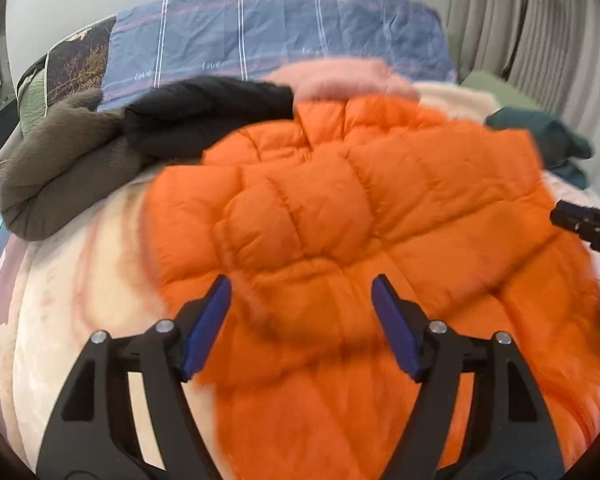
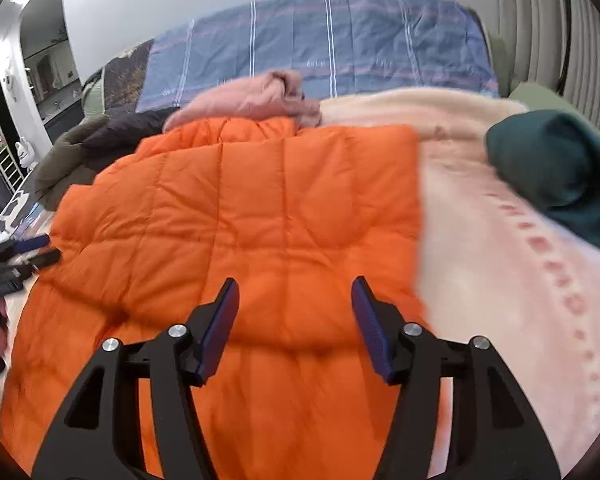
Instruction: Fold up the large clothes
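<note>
**Both claws open over the orange jacket**

Our left claw (image 1: 300, 304) and right claw (image 2: 296, 308) both hang with fingers spread wide, holding nothing. Beneath them the orange jacket (image 2: 240, 208) lies spread on the pale blanket (image 2: 500, 280), with a teal garment (image 2: 552, 172), a pink one (image 2: 256, 100) and dark ones (image 1: 204, 116) around it. To fold well, we judge each claw should pinch one edge only, then lift evenly so the puffy layers don't slide.
</note>
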Motion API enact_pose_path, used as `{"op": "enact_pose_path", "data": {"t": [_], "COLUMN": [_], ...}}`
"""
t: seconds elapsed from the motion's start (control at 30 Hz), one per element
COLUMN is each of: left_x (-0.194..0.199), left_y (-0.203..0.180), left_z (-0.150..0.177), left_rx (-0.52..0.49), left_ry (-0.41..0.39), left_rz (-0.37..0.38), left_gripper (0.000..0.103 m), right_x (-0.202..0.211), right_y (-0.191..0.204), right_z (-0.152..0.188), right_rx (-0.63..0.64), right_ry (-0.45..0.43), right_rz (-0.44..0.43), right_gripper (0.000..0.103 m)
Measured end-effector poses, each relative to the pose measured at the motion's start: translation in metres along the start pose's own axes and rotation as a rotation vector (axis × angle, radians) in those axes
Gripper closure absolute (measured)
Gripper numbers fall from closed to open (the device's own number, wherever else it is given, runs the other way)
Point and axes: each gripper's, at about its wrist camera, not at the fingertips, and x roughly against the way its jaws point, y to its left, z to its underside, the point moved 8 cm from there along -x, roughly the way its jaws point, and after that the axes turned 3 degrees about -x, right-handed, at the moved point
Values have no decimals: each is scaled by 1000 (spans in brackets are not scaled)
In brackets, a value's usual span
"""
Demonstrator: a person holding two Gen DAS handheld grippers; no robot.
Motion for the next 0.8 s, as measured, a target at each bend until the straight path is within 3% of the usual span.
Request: {"op": "enact_pose_path", "data": {"t": [0.1, 0.17, 0.3, 0.33, 0.5, 0.8], "left_x": [38, 52, 65, 67, 80, 122], "left_y": [10, 16, 2, -3, -21, -46], "left_z": [30, 64, 126, 136, 167, 204], "left_rx": [-15, -6, 74, 77, 52, 123], "left_ry": [-13, 37, 144, 158, 159, 148], "left_rz": [23, 57, 293, 319, 324, 436], "left_gripper": [22, 22, 22, 22, 21, 24], "right_x": [34, 52, 74, 80, 95, 149], "right_y": [-26, -48, -66, -64, -50, -33], "right_z": [25, 53, 108, 119, 153, 204], "right_rx": [-27, -100, -207, -220, -219, -264], "right_ry": [-1, 32, 112, 122, 155, 118], "right_rz": [-4, -37, -150, -197, -259, -376], "right_gripper": [40, 40, 40, 41, 41, 41]}}
